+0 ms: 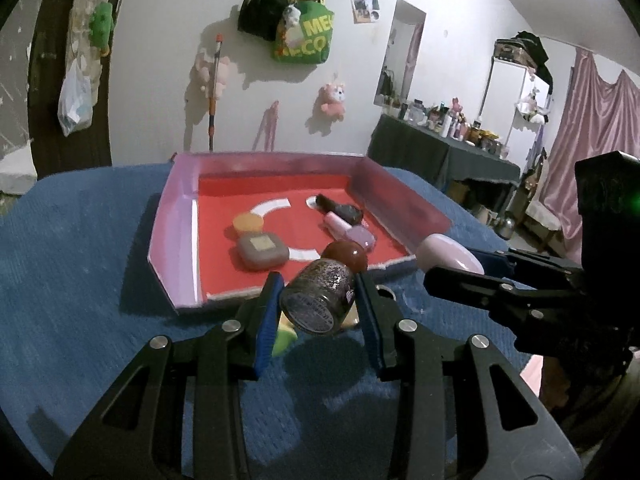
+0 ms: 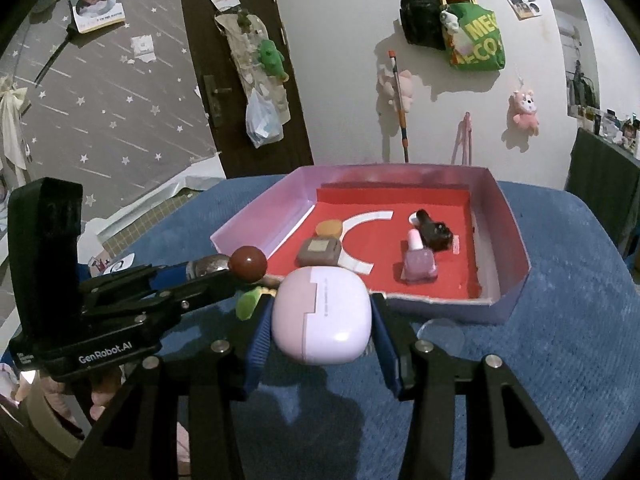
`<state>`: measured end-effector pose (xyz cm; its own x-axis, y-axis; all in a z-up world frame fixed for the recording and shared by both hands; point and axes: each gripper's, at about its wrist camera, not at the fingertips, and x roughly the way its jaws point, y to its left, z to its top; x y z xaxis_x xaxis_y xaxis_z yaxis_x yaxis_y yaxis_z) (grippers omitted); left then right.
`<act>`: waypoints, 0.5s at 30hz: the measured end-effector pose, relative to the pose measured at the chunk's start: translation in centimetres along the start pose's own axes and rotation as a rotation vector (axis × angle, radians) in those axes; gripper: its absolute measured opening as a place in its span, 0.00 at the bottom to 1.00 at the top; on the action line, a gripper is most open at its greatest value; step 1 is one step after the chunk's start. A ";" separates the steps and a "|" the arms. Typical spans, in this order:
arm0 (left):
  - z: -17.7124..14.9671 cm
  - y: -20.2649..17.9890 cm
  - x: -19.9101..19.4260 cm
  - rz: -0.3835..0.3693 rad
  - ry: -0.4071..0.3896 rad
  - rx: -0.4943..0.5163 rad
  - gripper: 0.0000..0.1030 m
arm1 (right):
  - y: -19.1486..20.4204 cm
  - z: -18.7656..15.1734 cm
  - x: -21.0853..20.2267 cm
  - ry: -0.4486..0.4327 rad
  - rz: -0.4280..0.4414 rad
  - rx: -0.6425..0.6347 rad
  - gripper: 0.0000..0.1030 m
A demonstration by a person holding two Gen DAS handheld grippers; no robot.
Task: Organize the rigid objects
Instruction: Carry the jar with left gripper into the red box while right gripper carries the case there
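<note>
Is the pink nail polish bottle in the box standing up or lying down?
Lying down. The pink nail polish bottle rests on its side on the red floor of the box, cap pointing toward the back wall.

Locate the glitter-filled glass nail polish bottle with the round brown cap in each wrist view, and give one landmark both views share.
Left wrist view: glitter-filled glass nail polish bottle with the round brown cap sits bottom centre, clamped between the left gripper fingers.
Right wrist view: same bottle appears left of centre, cap towards the tray.
Shared landmark: the lilac-walled, red-floored cardboard tray.
</note>
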<state>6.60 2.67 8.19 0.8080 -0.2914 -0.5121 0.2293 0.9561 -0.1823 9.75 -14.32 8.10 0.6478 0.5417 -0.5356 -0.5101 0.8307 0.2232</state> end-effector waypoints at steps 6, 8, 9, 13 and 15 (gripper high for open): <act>1.7 -0.2 0.5 0.018 -0.018 0.029 0.33 | -0.9 1.7 0.2 -0.014 0.004 -0.007 0.49; 2.1 -0.3 0.8 0.021 -0.017 0.042 0.33 | -1.3 2.2 0.4 -0.010 0.006 -0.008 0.49; 2.3 -0.4 1.1 0.022 -0.015 0.048 0.33 | -1.5 2.6 0.6 -0.007 0.005 -0.011 0.49; 2.9 -0.4 2.1 0.015 -0.001 0.059 0.33 | -2.4 3.7 1.4 0.013 0.001 -0.013 0.49; 3.2 -0.4 2.6 0.009 0.008 0.061 0.33 | -2.8 4.1 1.8 0.023 0.006 -0.013 0.49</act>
<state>10.36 1.67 9.62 0.8057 -0.2824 -0.5206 0.2544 0.9588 -0.1263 14.64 -15.11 9.88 0.6315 0.5432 -0.5533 -0.5214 0.8256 0.2155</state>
